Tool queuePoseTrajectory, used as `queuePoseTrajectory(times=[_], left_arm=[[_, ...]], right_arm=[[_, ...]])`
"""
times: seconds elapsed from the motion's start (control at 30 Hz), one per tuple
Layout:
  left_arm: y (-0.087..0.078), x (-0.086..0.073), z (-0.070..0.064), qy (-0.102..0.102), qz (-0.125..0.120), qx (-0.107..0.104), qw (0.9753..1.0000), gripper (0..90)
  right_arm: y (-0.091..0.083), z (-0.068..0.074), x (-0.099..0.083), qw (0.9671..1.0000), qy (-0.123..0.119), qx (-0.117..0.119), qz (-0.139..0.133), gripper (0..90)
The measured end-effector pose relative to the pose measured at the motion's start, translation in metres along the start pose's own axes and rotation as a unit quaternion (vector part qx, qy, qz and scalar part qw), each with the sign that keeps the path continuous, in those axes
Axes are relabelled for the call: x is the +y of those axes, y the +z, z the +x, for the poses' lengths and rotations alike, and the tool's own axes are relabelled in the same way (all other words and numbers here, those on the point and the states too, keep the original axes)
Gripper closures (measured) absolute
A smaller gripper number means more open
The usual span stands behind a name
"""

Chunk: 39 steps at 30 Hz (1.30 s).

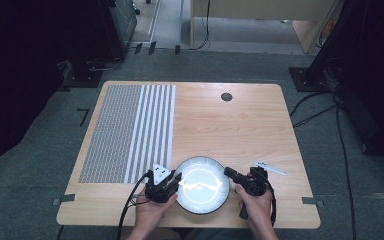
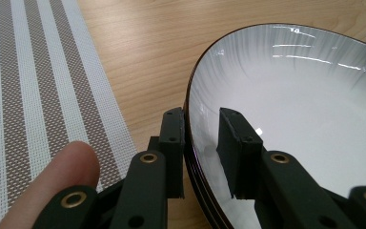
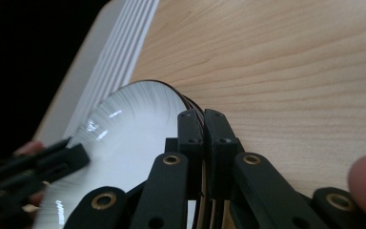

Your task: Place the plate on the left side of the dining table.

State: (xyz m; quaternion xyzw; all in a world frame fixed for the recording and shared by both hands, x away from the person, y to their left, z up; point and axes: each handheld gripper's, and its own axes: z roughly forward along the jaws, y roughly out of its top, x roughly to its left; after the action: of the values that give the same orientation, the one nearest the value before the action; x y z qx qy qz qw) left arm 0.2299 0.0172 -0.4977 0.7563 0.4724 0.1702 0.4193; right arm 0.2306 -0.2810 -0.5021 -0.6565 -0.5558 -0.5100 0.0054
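High view: white plate (image 1: 201, 185) with dark rim, glossy and shallow, near front edge of wooden table (image 1: 240, 125), just right of striped placemat (image 1: 127, 132). Left gripper (image 2: 202, 143) straddling plate's left rim, jaws apart; right gripper (image 3: 204, 138) clamped tight on right rim. Small white utensil (image 1: 270, 168) lying nearby, right.

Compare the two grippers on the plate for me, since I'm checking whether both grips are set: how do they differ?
The right gripper has its jaws pinched shut on the plate rim, while the left gripper straddles the rim with its jaws still apart, a gap showing inside. In the high view the left one sits at the plate's left edge and carries a grey plate on top; the right one sits at the right edge. Both are black and hand-held.
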Motion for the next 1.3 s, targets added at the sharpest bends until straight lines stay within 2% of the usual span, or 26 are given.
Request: queuePoseTrajectory(times=[0.1,0.13,0.17,0.2,0.23,0.27,0.33,0.4,0.43,0.47,0.57,0.67,0.83,0.87,0.9,0.93,1.03,1.1,1.13,1.17,1.2,1.23,1.3], left_arm=[[0.000,0.000,0.001,0.000,0.001,-0.002,1.0000,72.2],[0.000,0.000,0.002,0.000,0.003,-0.006,1.0000,71.9],[0.000,0.001,0.003,0.001,0.006,-0.011,0.9999,71.9],[-0.001,0.002,0.004,0.005,0.012,-0.015,0.9998,71.2],[-0.001,0.003,0.004,0.008,0.013,-0.018,0.9997,71.1],[-0.003,0.004,0.005,0.011,0.013,-0.020,0.9996,70.9],[-0.006,0.006,0.006,0.019,0.016,-0.025,0.9994,70.8],[-0.009,0.009,0.007,0.024,0.020,-0.030,0.9991,71.6],[-0.011,0.010,0.008,0.023,0.022,-0.033,0.9990,74.3],[-0.012,0.011,0.009,0.021,0.025,-0.037,0.9988,74.3],[-0.014,0.011,0.014,0.018,0.032,-0.045,0.9983,78.8],[-0.014,0.010,0.015,0.019,0.035,-0.048,0.9981,80.4],[-0.014,0.008,0.012,0.021,0.028,-0.039,0.9986,80.3],[-0.014,0.007,0.012,0.021,0.028,-0.037,0.9987,80.4],[-0.014,0.007,0.011,0.019,0.027,-0.036,0.9988,80.4],[-0.014,0.007,0.011,0.018,0.028,-0.036,0.9988,80.5],[-0.014,0.006,0.012,0.013,0.026,-0.037,0.9989,80.5],[-0.014,0.006,0.013,0.007,0.023,-0.041,0.9989,80.4],[-0.014,0.005,0.014,0.005,0.022,-0.043,0.9988,80.4],[-0.014,0.005,0.014,0.004,0.022,-0.043,0.9988,80.6],[-0.014,0.006,0.014,0.003,0.022,-0.043,0.9988,80.6],[-0.014,0.006,0.015,0.002,0.024,-0.046,0.9987,81.0],[-0.014,0.005,0.015,0.003,0.022,-0.048,0.9986,81.0]], right_arm=[[0.001,-0.009,0.002,0.9990,0.034,0.028,0.007,86.2],[0.001,-0.007,0.002,0.9995,0.019,0.023,0.006,84.5],[0.001,-0.007,0.002,0.9995,0.019,0.023,0.006,84.5],[0.000,-0.002,0.003,0.9999,-0.002,0.014,0.008,80.5],[-0.001,0.004,0.003,0.9994,-0.032,-0.005,0.016,78.5],[-0.003,0.009,0.003,0.9984,-0.049,-0.017,0.021,77.4],[-0.006,0.017,0.001,0.9942,-0.094,-0.040,0.032,75.8],[-0.010,0.018,0.000,0.9926,-0.104,-0.045,0.045,76.3],[-0.015,0.015,0.002,0.9932,-0.090,-0.036,0.064,76.8],[-0.015,0.015,0.002,0.9932,-0.090,-0.036,0.064,76.8],[-0.019,0.011,0.004,0.9939,-0.066,-0.017,0.086,76.6],[-0.020,0.009,0.005,0.9943,-0.049,-0.011,0.094,76.5],[-0.020,0.014,0.004,0.9944,-0.037,-0.028,0.095,76.6],[-0.020,0.018,0.003,0.9935,-0.049,-0.042,0.094,76.5],[-0.020,0.018,0.003,0.9935,-0.049,-0.042,0.094,76.5],[-0.020,0.023,0.001,0.9927,-0.057,-0.059,0.089,76.5],[-0.019,0.026,-0.001,0.9926,-0.058,-0.065,0.083,76.4],[-0.018,0.025,-0.002,0.9936,-0.052,-0.060,0.081,76.5],[-0.017,0.023,-0.001,0.9946,-0.040,-0.046,0.084,76.4],[-0.008,0.017,-0.004,0.9926,0.000,-0.006,0.121,75.4],[-0.008,0.017,-0.004,0.9926,0.000,-0.006,0.121,75.4],[-0.006,0.015,-0.006,0.9947,0.006,-0.005,0.103,76.4],[-0.005,0.014,-0.004,0.9953,0.014,-0.006,0.095,78.6]])
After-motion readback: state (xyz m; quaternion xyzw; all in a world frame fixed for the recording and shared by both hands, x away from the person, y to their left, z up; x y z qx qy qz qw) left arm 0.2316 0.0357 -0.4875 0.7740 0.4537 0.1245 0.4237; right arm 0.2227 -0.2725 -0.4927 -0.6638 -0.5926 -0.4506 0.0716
